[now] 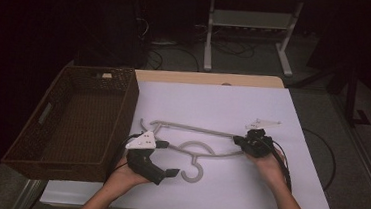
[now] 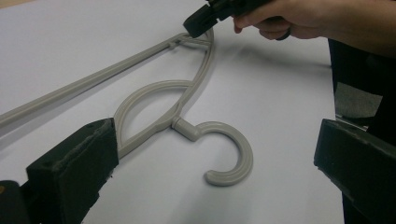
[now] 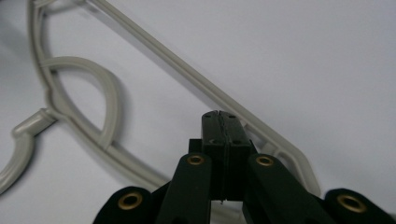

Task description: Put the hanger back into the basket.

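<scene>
Grey plastic hanger (image 1: 195, 148) lies flat on the white sheet (image 1: 214, 101) covering the bench, roughly centred, hook end toward the person, long straight bar on the far side. Left gripper (image 1: 165, 158), held in the left hand (image 1: 128, 172), sits at the hanger's left end near the basket; its fingers (image 2: 74, 163) stand wide apart, with the hook and the curved neck loop of the hanger lying between them in the left gripper view, not pressed by either pad. Right gripper (image 1: 238, 140), held in the right hand (image 1: 269, 164), is at the hanger's right end where the bar meets the shoulder. In the right gripper view its fingers (image 3: 223, 135) are pressed together, seam closed, tip directly over that corner of the hanger; cannot tell from the frames whether any plastic is pinched between them. Dark woven basket (image 1: 72, 120) stands on the left side of the bench, just beside the sheet's edge. A small white plate-shaped piece (image 1: 262, 124) lies on the sheet just beyond the right gripper.
</scene>
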A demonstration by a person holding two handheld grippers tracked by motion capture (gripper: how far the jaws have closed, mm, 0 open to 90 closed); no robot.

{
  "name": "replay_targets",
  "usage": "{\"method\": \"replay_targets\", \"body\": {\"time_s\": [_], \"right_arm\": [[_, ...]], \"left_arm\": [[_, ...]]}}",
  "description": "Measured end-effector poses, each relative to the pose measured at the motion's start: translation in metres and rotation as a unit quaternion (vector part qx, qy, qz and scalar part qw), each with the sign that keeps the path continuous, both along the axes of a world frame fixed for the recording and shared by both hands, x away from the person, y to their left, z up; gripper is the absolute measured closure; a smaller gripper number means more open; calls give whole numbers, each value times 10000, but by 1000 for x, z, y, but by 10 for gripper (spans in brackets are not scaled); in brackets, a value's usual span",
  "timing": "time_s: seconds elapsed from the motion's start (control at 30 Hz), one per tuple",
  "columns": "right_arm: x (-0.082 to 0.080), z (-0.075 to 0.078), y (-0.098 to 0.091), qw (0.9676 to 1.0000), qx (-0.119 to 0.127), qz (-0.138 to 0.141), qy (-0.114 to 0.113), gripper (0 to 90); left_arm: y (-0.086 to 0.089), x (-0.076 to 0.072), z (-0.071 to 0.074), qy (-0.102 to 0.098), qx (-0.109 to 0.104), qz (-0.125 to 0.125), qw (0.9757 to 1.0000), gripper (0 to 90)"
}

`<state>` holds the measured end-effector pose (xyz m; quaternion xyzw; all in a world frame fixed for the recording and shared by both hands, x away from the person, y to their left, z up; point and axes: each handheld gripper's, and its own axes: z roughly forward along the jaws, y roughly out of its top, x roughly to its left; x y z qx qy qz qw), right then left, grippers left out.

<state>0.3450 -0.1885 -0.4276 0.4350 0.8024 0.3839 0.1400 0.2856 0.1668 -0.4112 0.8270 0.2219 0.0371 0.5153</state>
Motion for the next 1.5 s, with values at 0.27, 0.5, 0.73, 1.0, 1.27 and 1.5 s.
{"method": "replay_targets", "body": {"time_s": [0.27, 0.5, 0.73, 1.0, 1.27, 1.5], "right_arm": [[20, -8, 15, 9994, -292, -16, 179, 894], [26, -14, 21, 9976, -567, -36, 387, 895], [30, -17, 14, 9958, -841, -231, 280, 895], [46, -17, -3, 9940, -911, -570, 221, 896], [66, -18, -10, 9906, -1070, -838, 149, 896], [73, -19, -16, 9910, -961, -930, 94, 895]], "left_arm": [[2, 1, 0, -9, 0, 9, 10000, 0], [2, 1, 0, 19, -11, 23, 10000, 0], [2, 1, 0, 8, 31, -11, 10000, 0], [2, 1, 0, 12, -9, 11, 10000, 0], [3, 2, 0, 10, 3, -2, 10000, 0], [3, 2, 0, 12, 34, -14, 10000, 0]]}}
